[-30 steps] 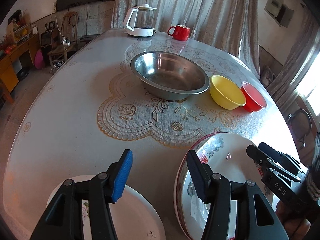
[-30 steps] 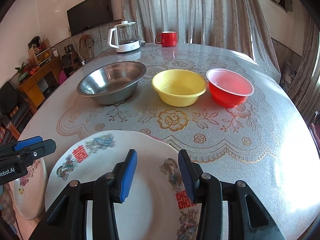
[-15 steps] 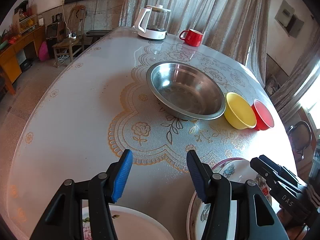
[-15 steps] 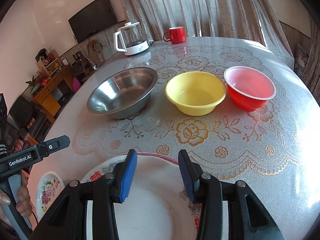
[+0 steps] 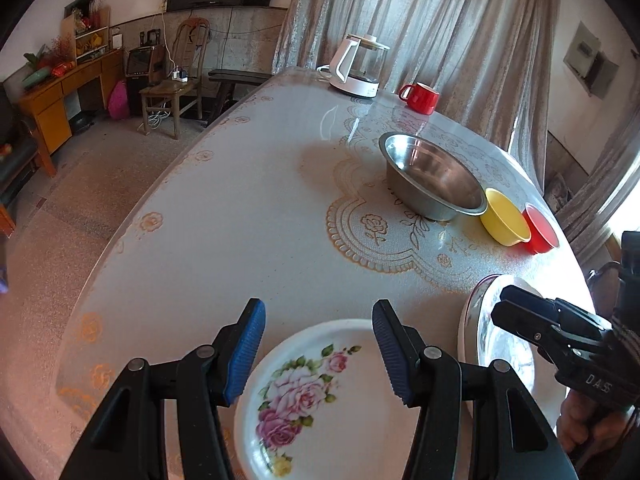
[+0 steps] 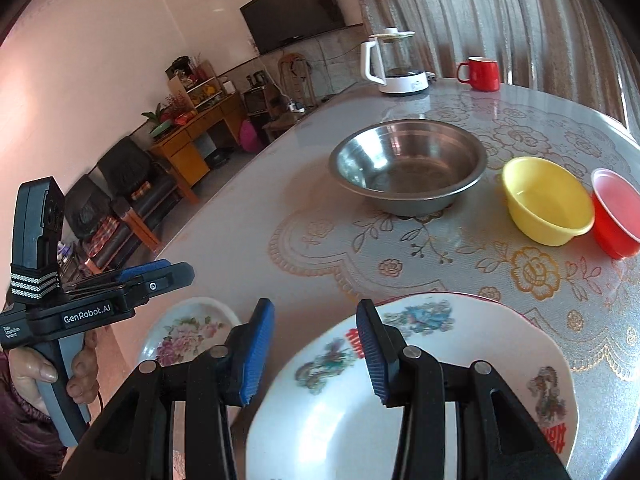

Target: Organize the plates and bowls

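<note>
Plates (image 6: 420, 420) near; bowls (image 6: 408, 168), kettle (image 6: 400, 68) behind.

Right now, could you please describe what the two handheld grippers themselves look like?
Both are black plastic. The left gripper and right gripper have ribbed blue pads on their fingers and silver pivot bolts. White "GenRobot.AI" lettering marks the left one, with a grey handle and striped strap; "DAS" marks the right.

Rose plate (image 5: 320, 396) flat at table's 6 o'clock; larger plate (image 6: 432, 392) at its 3. Steel bowl (image 6: 408, 166), yellow bowl (image 6: 548, 200), red bowl (image 6: 616, 212) upright, rowed toward 3 o'clock.
</note>
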Demonstrator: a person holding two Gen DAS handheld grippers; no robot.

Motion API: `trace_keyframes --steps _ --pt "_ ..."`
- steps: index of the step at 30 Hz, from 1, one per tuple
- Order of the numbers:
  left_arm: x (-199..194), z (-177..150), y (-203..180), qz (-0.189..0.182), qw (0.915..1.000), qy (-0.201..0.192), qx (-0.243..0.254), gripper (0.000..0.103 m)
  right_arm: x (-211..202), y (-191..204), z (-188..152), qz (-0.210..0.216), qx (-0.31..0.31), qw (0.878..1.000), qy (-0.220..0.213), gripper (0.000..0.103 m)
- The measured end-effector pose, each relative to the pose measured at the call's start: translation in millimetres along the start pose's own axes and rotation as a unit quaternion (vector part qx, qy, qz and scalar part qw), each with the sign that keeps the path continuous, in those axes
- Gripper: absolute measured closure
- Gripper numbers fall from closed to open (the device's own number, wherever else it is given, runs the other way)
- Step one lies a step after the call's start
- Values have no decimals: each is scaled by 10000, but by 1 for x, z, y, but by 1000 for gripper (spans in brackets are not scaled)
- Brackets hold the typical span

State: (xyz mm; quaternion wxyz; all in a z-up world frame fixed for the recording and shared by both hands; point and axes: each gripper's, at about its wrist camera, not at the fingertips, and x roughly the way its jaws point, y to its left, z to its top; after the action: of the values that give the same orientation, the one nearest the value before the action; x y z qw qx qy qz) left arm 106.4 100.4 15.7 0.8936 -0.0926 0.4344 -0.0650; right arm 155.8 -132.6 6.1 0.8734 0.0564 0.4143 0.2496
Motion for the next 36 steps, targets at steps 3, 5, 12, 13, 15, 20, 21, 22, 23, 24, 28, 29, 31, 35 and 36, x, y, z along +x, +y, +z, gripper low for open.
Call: trace_keyframes --steps 3,5,12,13,15,20,21,22,23,24,28,29,31,35,36 --pt "-18 -20 18 19 10000 -55 -23 53 9 26 -1 238 -362 9990 117 60" --pt "-28 -34 30 -30 9999 -71 -96 57 18 40 -1 281 -557 9978 210 60" --pt "-35 -83 42 -371 9991 88 -159 63 48 67 -6 147 -1051 9924 622 68" --pt "-32 -89 41 -399 9990 151 -150 64 52 68 -6 107 -1089 9916 692 70" --pt "-28 -99 39 -444 9987 214 -148 68 59 69 -8 25 -1183 9896 823 73" --pt "-28 -107 30 -574 9982 44 -172 75 75 70 -13 -199 -1314 9843 1166 82" --pt "-26 -107 31 -570 9980 28 -257 76 78 70 -14 -251 -1324 9834 1212 84" --pt "-25 -107 32 -548 9980 21 -308 76 79 70 -14 -282 -1337 9831 1215 85" --pt "-24 -106 34 -498 9983 -4 -299 77 79 69 -14 -304 -1350 9830 1209 87" --pt "-22 -103 33 -438 9986 -42 -283 78 79 68 -14 -313 -1335 9831 1213 89" --pt "-16 -84 36 -374 9984 -241 -344 78 79 63 -8 -371 -1189 9855 1151 88" --pt "-13 -77 36 -359 9982 -296 -369 78 79 60 -6 -358 -1100 9867 1138 89" --pt "-8 -65 38 -310 9981 -361 -402 78 80 54 -1 -342 -938 9886 1122 89" --pt "7 -52 40 -126 9989 -315 -338 78 87 48 5 -453 -777 9891 1165 88" --pt "11 -50 41 -79 9991 -260 -329 78 87 49 5 -494 -810 9887 1157 88"
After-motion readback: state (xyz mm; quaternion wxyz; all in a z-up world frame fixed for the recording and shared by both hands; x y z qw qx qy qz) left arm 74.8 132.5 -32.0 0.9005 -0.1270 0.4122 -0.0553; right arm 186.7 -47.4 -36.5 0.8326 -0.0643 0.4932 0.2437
